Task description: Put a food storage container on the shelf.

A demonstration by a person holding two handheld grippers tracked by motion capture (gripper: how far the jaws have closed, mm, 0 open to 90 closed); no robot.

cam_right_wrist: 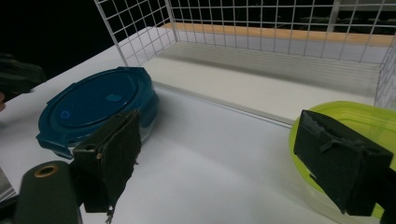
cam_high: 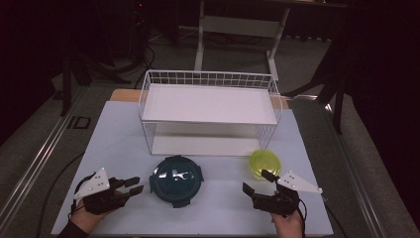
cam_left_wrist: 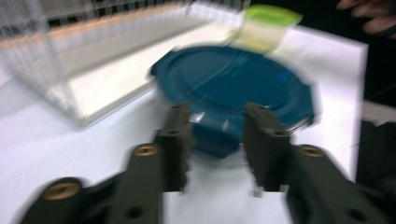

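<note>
The left gripper (cam_high: 137, 185) has jaws parted, with nothing between them; the blue lidded container (cam_high: 177, 179) sits just ahead, apparently untouched, though that view is blurred. The right gripper (cam_high: 257, 182) stands wide open, the yellow-green container (cam_high: 265, 162) beside its outer jaw.

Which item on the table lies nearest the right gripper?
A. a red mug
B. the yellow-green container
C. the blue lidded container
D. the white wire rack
B: in the high view the right gripper sits just below the yellow-green container, with one jaw reaching its rim.
</note>
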